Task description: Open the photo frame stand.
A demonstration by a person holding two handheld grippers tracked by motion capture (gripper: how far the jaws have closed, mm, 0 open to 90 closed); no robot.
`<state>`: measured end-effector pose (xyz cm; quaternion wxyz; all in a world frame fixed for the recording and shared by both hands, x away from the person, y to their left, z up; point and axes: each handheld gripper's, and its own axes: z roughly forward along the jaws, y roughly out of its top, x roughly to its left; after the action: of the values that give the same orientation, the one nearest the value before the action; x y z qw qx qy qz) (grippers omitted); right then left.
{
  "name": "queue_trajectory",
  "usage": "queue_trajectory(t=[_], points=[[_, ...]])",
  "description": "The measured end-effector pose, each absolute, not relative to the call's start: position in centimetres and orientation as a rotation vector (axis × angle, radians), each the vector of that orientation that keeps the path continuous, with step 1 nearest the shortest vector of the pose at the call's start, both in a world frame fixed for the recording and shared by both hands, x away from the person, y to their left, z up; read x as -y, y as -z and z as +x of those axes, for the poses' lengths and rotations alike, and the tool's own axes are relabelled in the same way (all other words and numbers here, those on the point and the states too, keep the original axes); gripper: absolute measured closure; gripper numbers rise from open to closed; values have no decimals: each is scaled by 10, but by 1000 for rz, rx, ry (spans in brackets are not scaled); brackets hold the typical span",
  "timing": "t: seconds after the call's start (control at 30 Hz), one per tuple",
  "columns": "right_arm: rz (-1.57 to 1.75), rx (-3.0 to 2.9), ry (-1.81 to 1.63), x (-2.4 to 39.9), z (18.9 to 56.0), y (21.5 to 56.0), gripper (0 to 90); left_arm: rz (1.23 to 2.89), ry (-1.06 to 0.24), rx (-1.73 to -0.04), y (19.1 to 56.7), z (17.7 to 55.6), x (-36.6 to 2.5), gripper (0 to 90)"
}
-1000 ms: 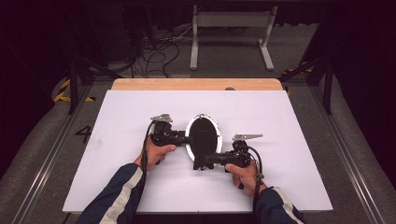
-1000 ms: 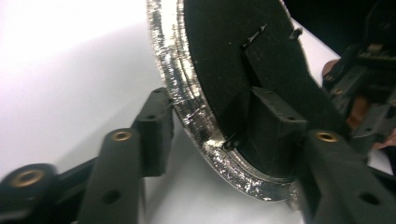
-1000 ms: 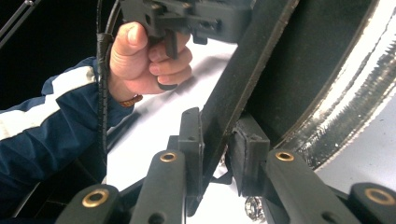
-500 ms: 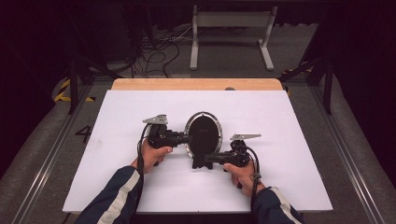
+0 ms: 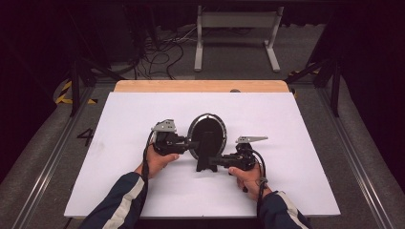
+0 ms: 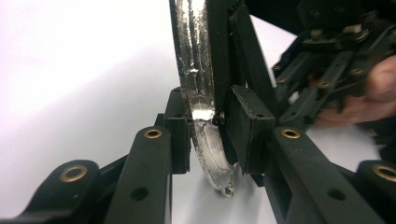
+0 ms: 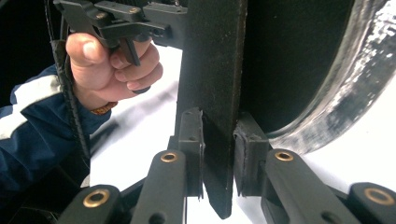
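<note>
While both grippers work one object, the biggest thing here is the white table (image 5: 143,191), with a strip of bare wood (image 5: 200,86) along its far edge. Grey floor (image 5: 43,157) around it, cables (image 5: 162,52) and a metal stand (image 5: 236,33) behind.

Oval mirror (image 5: 207,133) stands near table centre, tilted up on edge, dark back toward the person, silvery frame (image 6: 196,70) around it. Black prop leg (image 5: 207,157) hinged off the back, foot on the table.

Left gripper (image 5: 191,144): jaws have just been closing; in the left gripper view the pads sit on both faces of the mirror's rim, one on the silvery front, one on the black back. Clamped on the mirror at its left edge.

Right gripper (image 5: 213,162): jaws narrowed onto the prop leg (image 7: 215,93), one pad each side, pressing near its lower end. The left hand (image 7: 112,60) shows behind it in the right gripper view.

No containers on the table; nothing sits in or on the mirror.
</note>
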<state>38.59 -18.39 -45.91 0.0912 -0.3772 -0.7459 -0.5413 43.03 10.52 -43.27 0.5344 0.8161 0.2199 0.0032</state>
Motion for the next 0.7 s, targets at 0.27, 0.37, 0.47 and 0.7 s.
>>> queue_trajectory(t=[0.27,0.37,0.47,0.7], points=[[-1106,2273,1613,182,382,449,755,1985,-288,-489,425,416,-99,688],[-1102,2287,1606,182,381,448,754,1982,-301,-484,426,414,-99,688],[-1090,2307,1595,180,379,447,756,1987,-320,-488,429,409,-101,685],[-1062,2360,1570,177,370,447,758,1968,-300,-471,432,403,-105,693]])
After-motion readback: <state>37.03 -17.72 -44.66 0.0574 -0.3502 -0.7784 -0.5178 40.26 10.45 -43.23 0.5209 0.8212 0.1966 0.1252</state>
